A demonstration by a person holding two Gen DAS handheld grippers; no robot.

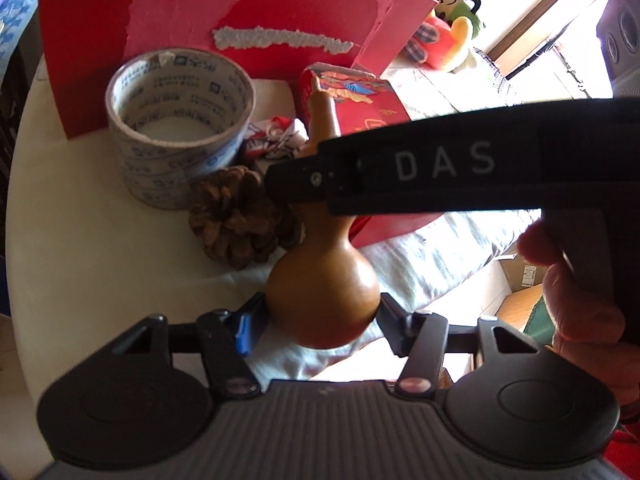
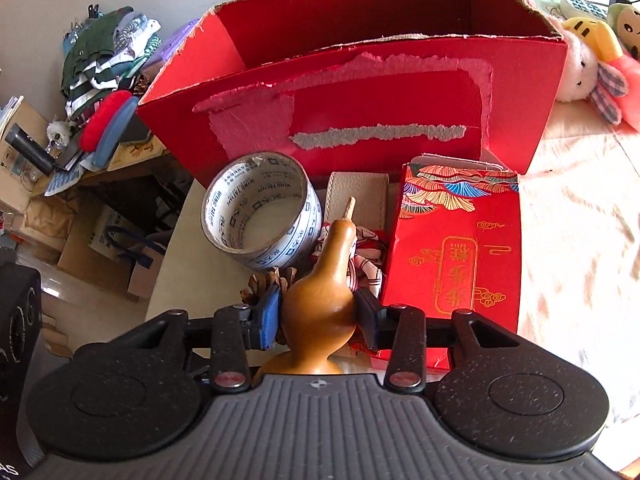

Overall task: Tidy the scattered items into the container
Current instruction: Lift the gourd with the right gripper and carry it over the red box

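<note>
Both grippers, left (image 1: 322, 320) low on bulb & right (image 2: 316, 316) at waist, jaws closing on gourd (image 2: 320, 304), steadying it above worktop (image 1: 80, 260) w/ box (image 2: 360, 92) behind.

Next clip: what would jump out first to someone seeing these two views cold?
A glossy brown bottle-shaped gourd sits between both grippers at once: the left gripper at its round base, the right gripper at its waist. Behind it stands a big torn red cardboard box, open on top. A roll of printed packing tape and a brown pine cone lie on the table to the gourd's left.
</note>
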